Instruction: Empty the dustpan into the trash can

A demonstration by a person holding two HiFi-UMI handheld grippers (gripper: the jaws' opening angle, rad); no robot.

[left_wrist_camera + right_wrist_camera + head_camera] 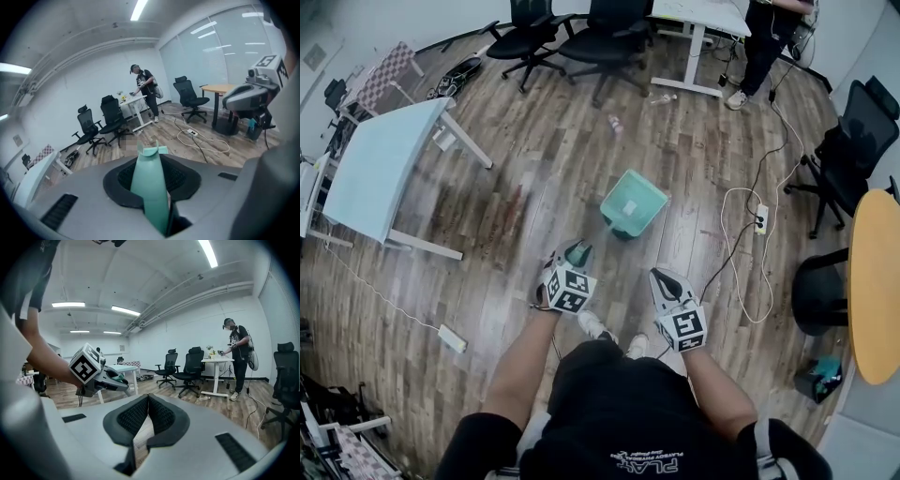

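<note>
Over the wood-plank floor [534,150], my left claw [576,255] clamped tight on the handle of the mint-green plastic dustpan [149,187], square mint-green trash can [633,202] standing just ahead, my right claw [661,278] alongside, jaws together, nothing between them

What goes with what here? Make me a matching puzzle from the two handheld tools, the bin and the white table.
Things:
1. left gripper
2. right gripper
3. trash can
4. white table

States or places:
A. on the floor ahead of the person
B. jaws together, nothing between them
C. jaws clamped on the teal dustpan
D. at the head view's left

Pairs: 1-C, 2-B, 3-A, 4-D.
</note>
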